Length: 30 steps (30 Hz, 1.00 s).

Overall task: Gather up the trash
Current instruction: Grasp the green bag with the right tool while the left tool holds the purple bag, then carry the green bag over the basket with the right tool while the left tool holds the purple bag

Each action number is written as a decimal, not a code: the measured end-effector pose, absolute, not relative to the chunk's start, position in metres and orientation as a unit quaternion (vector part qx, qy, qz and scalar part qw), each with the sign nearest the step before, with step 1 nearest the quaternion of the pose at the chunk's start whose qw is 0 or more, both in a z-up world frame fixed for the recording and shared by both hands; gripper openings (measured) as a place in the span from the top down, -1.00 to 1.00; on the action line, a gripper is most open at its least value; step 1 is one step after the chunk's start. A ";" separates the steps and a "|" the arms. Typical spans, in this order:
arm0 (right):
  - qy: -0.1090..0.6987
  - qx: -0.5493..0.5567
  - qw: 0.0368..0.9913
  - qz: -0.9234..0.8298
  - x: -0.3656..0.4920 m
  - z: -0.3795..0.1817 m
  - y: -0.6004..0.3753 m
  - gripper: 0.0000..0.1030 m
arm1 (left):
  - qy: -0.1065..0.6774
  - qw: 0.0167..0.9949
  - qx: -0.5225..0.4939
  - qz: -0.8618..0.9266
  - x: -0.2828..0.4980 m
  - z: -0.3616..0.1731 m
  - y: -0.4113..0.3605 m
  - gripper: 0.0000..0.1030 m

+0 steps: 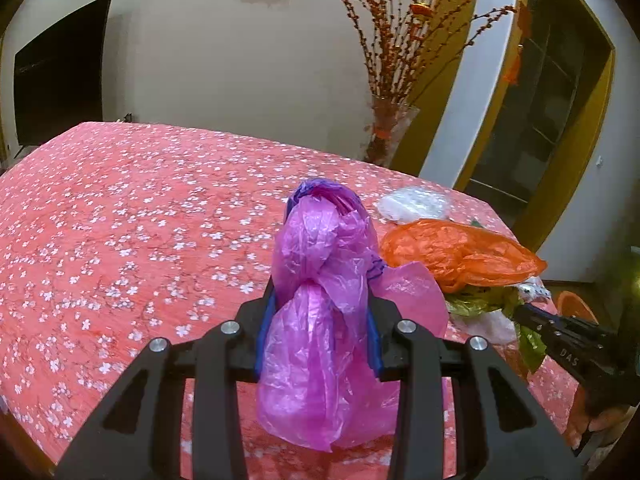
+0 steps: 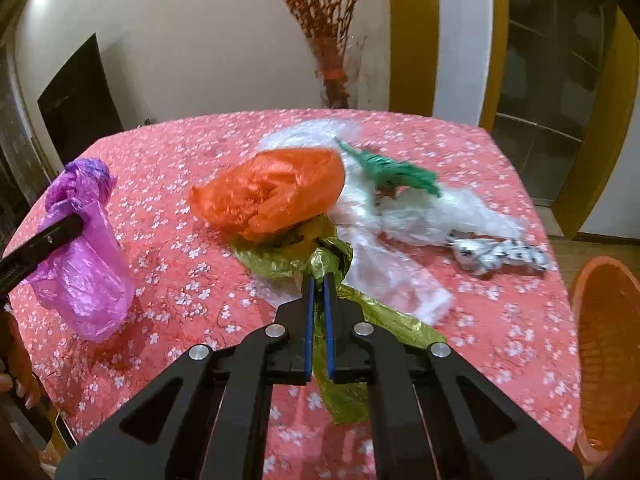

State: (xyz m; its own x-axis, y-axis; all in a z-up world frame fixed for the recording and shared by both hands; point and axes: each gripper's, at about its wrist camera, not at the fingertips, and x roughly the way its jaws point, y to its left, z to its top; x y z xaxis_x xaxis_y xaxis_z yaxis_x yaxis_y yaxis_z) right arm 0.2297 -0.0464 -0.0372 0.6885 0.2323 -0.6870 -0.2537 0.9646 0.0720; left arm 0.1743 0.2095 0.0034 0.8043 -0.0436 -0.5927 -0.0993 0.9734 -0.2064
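Note:
My left gripper (image 1: 320,300) is shut on a crumpled pink-purple plastic bag (image 1: 320,320), held just above the flowered red tablecloth (image 1: 120,220); the same bag (image 2: 84,264) shows at the left of the right wrist view. My right gripper (image 2: 319,280) is shut on a yellow-green plastic bag (image 2: 340,360) whose bunched end sticks out past the fingertips. An orange bag (image 2: 272,192) lies on that green bag's far part. Behind it lie clear plastic (image 2: 420,216), a green scrap (image 2: 396,172) and a black-and-white patterned wrapper (image 2: 496,256).
An orange basket (image 2: 604,344) stands off the table's right edge. A vase of red-orange branches (image 1: 388,132) stands behind the table, and a dark screen (image 1: 60,68) is on the left wall. A hand (image 2: 20,376) shows at the lower left.

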 end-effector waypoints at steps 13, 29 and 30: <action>0.322 0.010 0.942 0.089 0.193 -0.001 -0.101 0.92 | 0.299 0.949 -0.096 -0.024 0.161 0.022 0.168 0.29; 0.268 0.083 0.960 0.012 0.143 0.020 -0.192 0.92 | 0.293 0.947 -0.063 -0.113 0.148 0.042 0.070 0.28; 0.265 0.087 0.960 0.006 0.139 0.020 -0.198 0.92 | 0.293 0.947 -0.061 -0.120 0.148 0.043 0.063 0.28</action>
State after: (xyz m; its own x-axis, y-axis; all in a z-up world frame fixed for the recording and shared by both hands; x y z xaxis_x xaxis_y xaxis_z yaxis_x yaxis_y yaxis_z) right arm 0.1392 -0.1982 0.0203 0.8596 0.0586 -0.5076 0.0339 0.9847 0.1711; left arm 0.1481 0.0629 0.0425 0.7999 -0.2628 -0.5395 0.1911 0.9638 -0.1861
